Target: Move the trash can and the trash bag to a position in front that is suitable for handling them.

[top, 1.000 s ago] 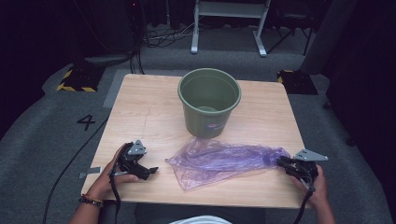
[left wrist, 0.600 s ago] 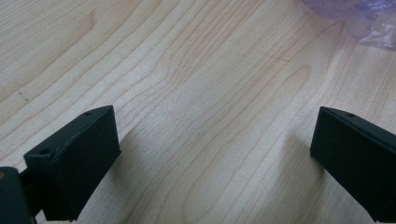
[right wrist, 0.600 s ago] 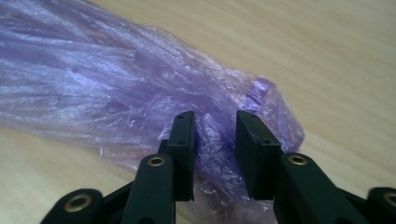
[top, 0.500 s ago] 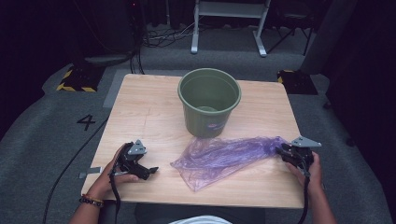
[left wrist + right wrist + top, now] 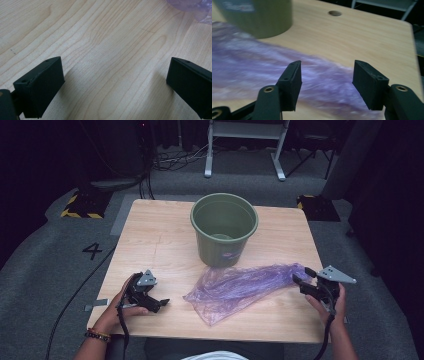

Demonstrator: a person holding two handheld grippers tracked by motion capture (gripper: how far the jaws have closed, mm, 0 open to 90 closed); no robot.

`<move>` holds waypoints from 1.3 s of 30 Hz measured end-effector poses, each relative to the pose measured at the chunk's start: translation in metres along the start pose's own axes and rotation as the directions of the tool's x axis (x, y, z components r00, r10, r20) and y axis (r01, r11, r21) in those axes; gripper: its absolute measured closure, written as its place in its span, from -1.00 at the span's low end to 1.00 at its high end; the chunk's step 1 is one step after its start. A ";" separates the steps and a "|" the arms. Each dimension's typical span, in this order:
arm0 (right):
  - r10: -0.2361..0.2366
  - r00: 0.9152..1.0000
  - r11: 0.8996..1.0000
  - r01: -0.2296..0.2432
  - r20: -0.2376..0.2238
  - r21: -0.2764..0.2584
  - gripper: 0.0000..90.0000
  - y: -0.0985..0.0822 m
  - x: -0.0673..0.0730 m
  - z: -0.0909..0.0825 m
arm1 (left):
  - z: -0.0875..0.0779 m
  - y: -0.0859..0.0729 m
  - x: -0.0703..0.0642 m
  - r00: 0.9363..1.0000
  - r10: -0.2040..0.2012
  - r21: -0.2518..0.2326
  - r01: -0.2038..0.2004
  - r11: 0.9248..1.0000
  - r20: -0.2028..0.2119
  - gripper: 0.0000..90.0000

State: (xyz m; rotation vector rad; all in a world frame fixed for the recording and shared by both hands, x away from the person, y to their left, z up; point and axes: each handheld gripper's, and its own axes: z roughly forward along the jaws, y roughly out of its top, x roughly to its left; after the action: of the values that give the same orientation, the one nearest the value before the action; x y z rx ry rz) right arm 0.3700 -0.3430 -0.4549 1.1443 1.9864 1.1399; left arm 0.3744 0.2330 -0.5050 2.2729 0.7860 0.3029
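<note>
Re-gripping the purple bag
My right tongs have just been opening, bag loose between them; left tongs released. I'd pinch one layer only.

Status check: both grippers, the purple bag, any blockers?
Left gripper open, idle on table. Right gripper just opened, at purple bag end. Green bucket just behind bag.

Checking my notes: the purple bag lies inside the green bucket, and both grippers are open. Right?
Not quite. The high view shows the purple bag lying on the table in front of the green bucket, not inside it. Both the left gripper and right gripper are open.
</note>
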 end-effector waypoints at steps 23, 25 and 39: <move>0.021 1.000 0.977 -0.016 -0.019 0.214 -0.06 -0.002 0.017 0.075 | 0.000 0.000 0.000 1.000 -0.002 0.000 0.002 1.000 -0.003 -0.98; -0.003 1.000 0.976 0.006 -0.015 0.219 -0.06 -0.003 0.015 0.081 | 0.001 0.000 -0.001 1.000 -0.004 0.000 0.004 1.000 -0.003 -0.98; -0.064 0.989 0.967 0.094 -0.133 0.236 -0.18 0.015 0.003 0.117 | 0.003 0.003 -0.003 1.000 -0.009 0.002 0.009 1.000 -0.008 -1.00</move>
State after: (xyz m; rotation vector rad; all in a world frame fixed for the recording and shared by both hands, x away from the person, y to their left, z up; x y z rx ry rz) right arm 0.4669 -0.2907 -0.4972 1.1240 2.2963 0.9688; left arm 0.3753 0.2277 -0.5051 2.2709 0.8011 0.3068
